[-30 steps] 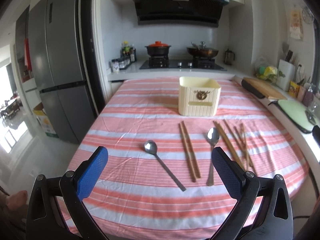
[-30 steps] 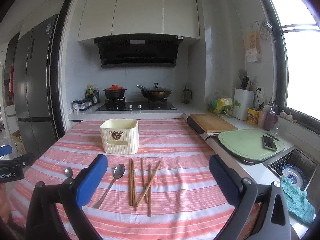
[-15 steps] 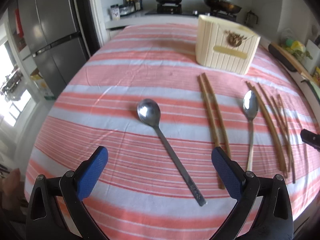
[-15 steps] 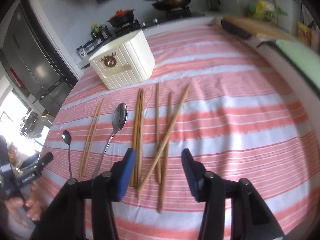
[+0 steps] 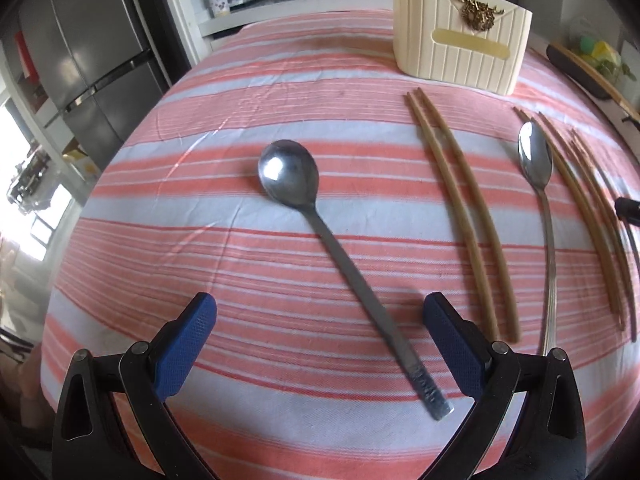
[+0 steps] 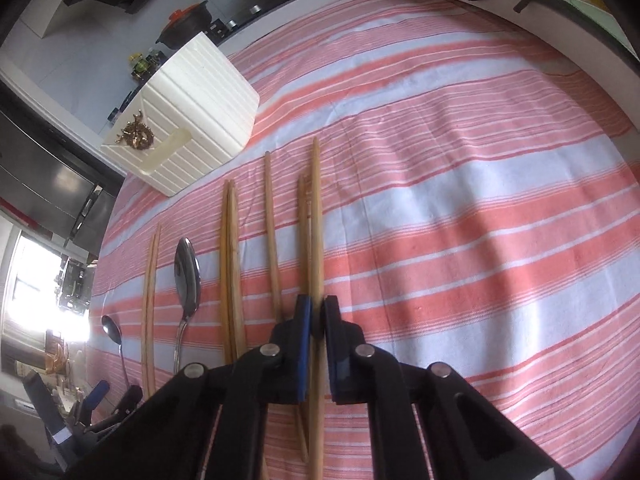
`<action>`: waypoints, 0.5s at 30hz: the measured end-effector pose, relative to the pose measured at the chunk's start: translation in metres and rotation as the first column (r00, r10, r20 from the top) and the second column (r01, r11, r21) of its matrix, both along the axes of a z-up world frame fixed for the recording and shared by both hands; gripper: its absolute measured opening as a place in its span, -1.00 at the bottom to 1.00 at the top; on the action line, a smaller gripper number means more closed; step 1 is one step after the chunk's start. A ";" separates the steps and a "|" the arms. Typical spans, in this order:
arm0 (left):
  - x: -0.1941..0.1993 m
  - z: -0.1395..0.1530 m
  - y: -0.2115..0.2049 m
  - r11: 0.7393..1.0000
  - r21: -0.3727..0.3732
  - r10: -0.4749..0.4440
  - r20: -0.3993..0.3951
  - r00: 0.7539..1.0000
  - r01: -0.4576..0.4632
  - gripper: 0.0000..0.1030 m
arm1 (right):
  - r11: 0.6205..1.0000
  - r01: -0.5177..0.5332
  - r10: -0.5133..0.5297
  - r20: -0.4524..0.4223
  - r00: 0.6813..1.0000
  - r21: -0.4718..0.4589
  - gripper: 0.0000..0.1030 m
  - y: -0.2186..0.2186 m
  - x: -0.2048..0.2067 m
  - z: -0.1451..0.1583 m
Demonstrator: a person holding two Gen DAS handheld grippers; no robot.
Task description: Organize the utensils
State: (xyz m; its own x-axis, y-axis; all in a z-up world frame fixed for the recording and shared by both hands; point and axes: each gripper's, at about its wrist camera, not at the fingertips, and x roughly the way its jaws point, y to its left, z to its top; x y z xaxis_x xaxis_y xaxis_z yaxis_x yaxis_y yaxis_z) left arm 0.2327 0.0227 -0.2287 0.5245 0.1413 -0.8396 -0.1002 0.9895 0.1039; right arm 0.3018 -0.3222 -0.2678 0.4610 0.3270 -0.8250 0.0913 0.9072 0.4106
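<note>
- Right gripper (image 6: 316, 316): jaws pinching one chopstick (image 6: 316, 216), its length running toward the holder (image 6: 192, 120).
- Left gripper (image 5: 320, 340): jaws gaping wide, empty, straddling the spoon (image 5: 332, 248) handle lying diagonally on the tabletop (image 5: 200, 160).

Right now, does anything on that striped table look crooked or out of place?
Mostly tidy. Nothing is spilled or broken. One oddity: on the far right, the chopstick in the right gripper lies across a neighbouring chopstick rather than beside it. The left spoon lies slanted, unlike the straighter spoon further right.
</note>
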 end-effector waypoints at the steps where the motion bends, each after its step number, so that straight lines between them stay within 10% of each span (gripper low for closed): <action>1: -0.001 0.000 0.004 1.000 -0.001 -0.009 -0.001 1.000 0.009 0.99 | 1.000 -0.001 0.001 -0.004 1.000 -0.028 -0.86 -0.004 0.000 0.001; 13: 0.008 -0.006 0.059 0.993 -0.105 -0.065 -0.057 0.996 0.059 0.99 | 0.906 -0.152 0.153 -0.031 0.988 -0.395 -0.79 -0.013 -0.030 0.008; 15: 0.008 -0.006 0.057 0.993 -0.093 -0.076 -0.063 0.995 0.070 0.99 | 0.902 -0.185 0.185 -0.038 0.982 -0.390 -0.39 -0.011 -0.034 0.010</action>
State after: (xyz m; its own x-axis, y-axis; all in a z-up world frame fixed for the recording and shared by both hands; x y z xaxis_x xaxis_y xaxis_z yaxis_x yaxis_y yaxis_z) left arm 0.2407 0.0798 -0.2349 0.4737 0.0262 -0.8803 -0.0235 0.9996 0.0171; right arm 0.2683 -0.3334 -0.2577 0.4239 0.0584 -0.9038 -0.0941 0.9954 0.0201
